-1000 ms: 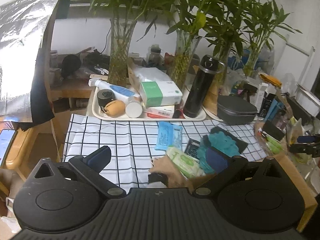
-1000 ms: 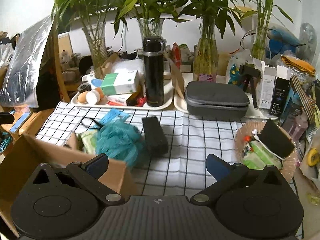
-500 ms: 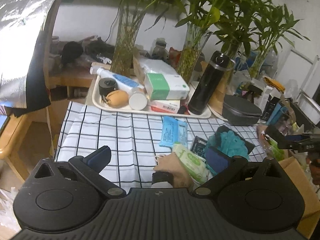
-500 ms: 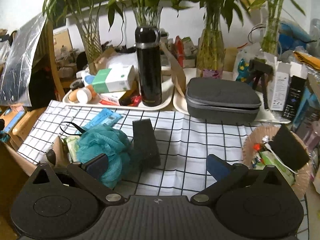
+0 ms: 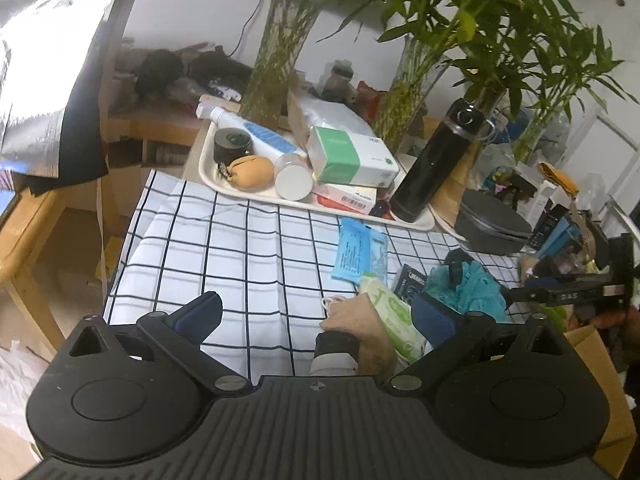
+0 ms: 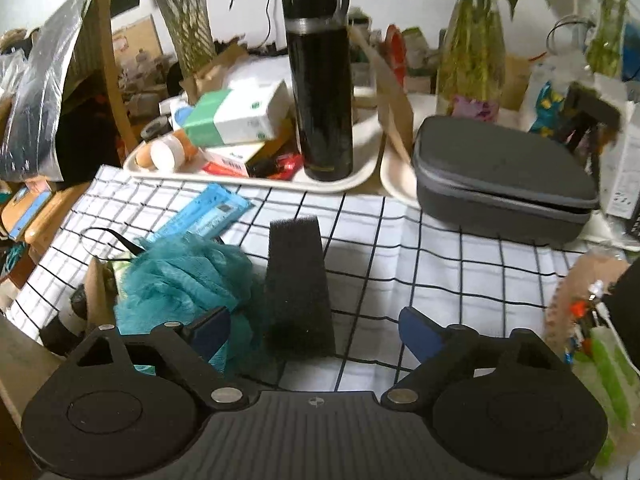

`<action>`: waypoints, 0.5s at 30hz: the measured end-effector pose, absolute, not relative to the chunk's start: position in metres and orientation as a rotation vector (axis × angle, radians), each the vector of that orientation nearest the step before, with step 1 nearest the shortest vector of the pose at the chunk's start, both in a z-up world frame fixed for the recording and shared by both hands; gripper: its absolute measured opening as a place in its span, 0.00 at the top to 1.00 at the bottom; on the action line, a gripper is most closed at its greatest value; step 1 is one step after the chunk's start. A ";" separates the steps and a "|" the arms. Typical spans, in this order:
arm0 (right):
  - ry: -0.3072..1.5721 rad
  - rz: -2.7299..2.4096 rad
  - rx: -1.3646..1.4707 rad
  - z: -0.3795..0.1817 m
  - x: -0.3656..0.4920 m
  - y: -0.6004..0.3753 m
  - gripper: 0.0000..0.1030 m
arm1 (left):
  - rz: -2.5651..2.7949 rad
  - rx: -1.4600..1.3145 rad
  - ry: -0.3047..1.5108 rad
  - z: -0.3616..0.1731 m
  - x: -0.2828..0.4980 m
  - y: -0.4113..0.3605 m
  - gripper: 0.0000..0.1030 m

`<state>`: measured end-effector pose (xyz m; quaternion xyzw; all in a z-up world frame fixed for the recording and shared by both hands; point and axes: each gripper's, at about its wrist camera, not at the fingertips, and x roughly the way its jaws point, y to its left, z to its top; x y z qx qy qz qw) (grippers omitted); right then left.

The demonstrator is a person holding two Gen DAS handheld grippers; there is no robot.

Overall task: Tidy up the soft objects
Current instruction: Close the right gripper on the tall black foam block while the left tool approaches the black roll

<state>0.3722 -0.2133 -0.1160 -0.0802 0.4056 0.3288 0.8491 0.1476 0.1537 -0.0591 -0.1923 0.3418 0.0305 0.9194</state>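
A teal mesh bath pouf [image 6: 188, 272] lies on the checked cloth [image 6: 420, 256] next to a black foam sponge block [image 6: 298, 284]. My right gripper [image 6: 316, 326] is open just in front of the sponge, its left finger against the pouf. In the left wrist view the pouf [image 5: 472, 286] sits at the right beside a green wipes pack [image 5: 390, 314], a blue pack [image 5: 360, 254] and a beige pouch [image 5: 362, 332]. My left gripper [image 5: 316, 316] is open and empty, with the pouch between its fingers. The right gripper [image 5: 576, 288] shows at the right edge.
A white tray [image 5: 212, 160] holds a green box, bottles and a black flask [image 6: 320, 80]. A grey zip case [image 6: 500, 172] sits at the back right. Vases with bamboo stand behind. A cardboard box [image 5: 600, 368] is at the table's near right, a woven basket [image 6: 592, 320] at the right.
My right gripper has moved forward and down towards the sponge and pouf. My left gripper has moved forward and left over the cloth. Both stay open.
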 end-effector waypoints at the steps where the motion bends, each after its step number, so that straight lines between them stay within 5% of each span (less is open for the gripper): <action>1: 0.862 0.692 -0.172 -0.119 0.375 -0.211 0.12 | 0.064 -0.400 0.707 -0.060 0.148 0.155 0.00; 7: 0.899 0.703 -0.207 -0.135 0.388 -0.193 0.18 | 0.073 -0.435 0.741 -0.067 0.153 0.161 0.00; 10: 0.911 0.703 -0.240 -0.142 0.391 -0.184 0.31 | 0.070 -0.474 0.757 -0.071 0.155 0.165 0.00; 12: 0.931 0.711 -0.251 -0.146 0.393 -0.181 0.55 | 0.069 -0.495 0.770 -0.073 0.157 0.166 0.00; 15: 0.939 0.701 -0.252 -0.147 0.393 -0.182 0.56 | 0.074 -0.515 0.787 -0.076 0.161 0.168 0.00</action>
